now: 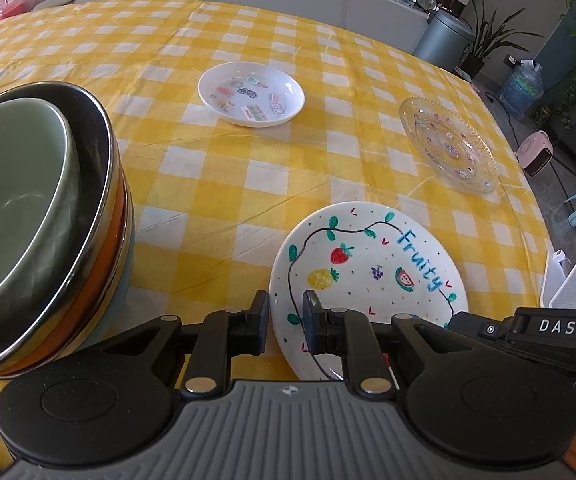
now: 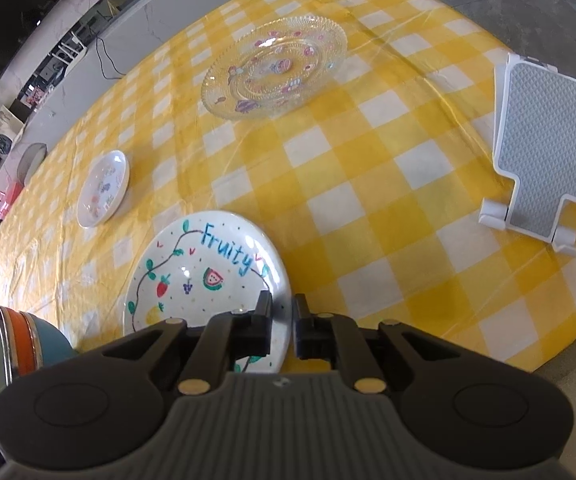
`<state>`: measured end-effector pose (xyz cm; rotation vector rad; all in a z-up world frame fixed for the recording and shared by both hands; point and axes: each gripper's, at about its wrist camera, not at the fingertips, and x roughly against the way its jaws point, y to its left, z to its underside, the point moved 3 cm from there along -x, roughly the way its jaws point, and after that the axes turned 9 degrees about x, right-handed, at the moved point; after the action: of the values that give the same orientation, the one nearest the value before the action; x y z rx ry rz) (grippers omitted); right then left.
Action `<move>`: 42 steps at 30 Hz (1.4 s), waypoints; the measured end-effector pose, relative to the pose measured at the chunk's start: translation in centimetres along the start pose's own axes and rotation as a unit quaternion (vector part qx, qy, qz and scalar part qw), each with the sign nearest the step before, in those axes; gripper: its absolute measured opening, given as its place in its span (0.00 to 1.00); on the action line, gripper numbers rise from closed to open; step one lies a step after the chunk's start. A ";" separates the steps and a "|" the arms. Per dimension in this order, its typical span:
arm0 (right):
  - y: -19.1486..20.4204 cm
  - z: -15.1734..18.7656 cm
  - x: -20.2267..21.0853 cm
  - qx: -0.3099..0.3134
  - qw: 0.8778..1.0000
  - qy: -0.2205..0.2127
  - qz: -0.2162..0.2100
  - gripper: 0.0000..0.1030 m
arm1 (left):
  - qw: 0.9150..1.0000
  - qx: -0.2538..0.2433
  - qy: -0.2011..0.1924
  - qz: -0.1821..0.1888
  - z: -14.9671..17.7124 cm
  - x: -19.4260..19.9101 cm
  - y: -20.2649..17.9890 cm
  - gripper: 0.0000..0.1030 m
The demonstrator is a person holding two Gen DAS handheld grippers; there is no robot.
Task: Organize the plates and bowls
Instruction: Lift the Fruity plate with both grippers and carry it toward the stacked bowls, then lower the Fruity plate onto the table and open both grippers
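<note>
Far left, my stack of nested bowls (image 1: 35, 216) sits on the yellow checked tablecloth (image 1: 215, 184): a green bowl (image 1: 11, 200) inside a steel-rimmed one, with orange and teal bowls under them. Next over, my left gripper (image 1: 285, 322) straddles the near-left rim of the white "Fruity" plate (image 1: 368, 276), one finger outside the edge and one over the painted face, a gap showing on both sides, so the jaws are spread around the rim, not clamped. Beyond it, well apart, the white sticker-decorated dish (image 1: 251, 94) rests mid-table. To the right, the patterned clear glass plate (image 1: 448, 144) lies near the table's edge. Now my right gripper (image 2: 281, 314): its fingers bracket the Fruity plate's near-right rim, the plate edge passing between them; they are close together, but I cannot tell whether they are actually pinching it. Far right, a white-and-grey folding stand (image 2: 544, 152) stands by itself.
</note>
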<state>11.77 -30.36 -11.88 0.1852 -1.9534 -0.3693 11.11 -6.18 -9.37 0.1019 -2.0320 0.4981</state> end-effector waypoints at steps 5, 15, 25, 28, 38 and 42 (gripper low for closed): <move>0.2 0.0 -0.4 0.005 1.000 0.008 0.005 0.10 | 1.000 -0.009 0.003 -0.004 0.0 -0.1 -0.2 0.19; -0.2 -0.2 0.7 -0.009 1.000 -0.027 0.001 0.28 | 0.999 -0.024 -0.034 0.003 -0.2 1.3 -0.9 0.33; -2.0 -1.1 2.6 -0.061 0.992 -0.107 0.000 0.39 | 0.995 -0.066 -0.071 0.035 -1.6 2.1 -4.2 0.45; -2.8 -1.5 3.1 -0.078 0.988 -0.129 0.004 0.43 | 0.994 -0.068 -0.073 0.047 -2.4 1.9 -5.2 0.50; -4.4 -4.8 3.1 -0.102 0.985 -0.133 0.048 0.51 | 0.993 -0.066 -0.062 0.081 -5.5 0.5 -8.2 0.54; -4.9 -7.0 2.7 -0.133 0.983 -0.124 0.036 0.60 | 0.993 -0.060 -0.053 0.089 -7.1 -0.6 -9.3 0.54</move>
<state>16.88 -36.99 -8.66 -0.1091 -2.1236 -0.6241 19.82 -11.94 -4.11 -0.1286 -2.1819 0.4890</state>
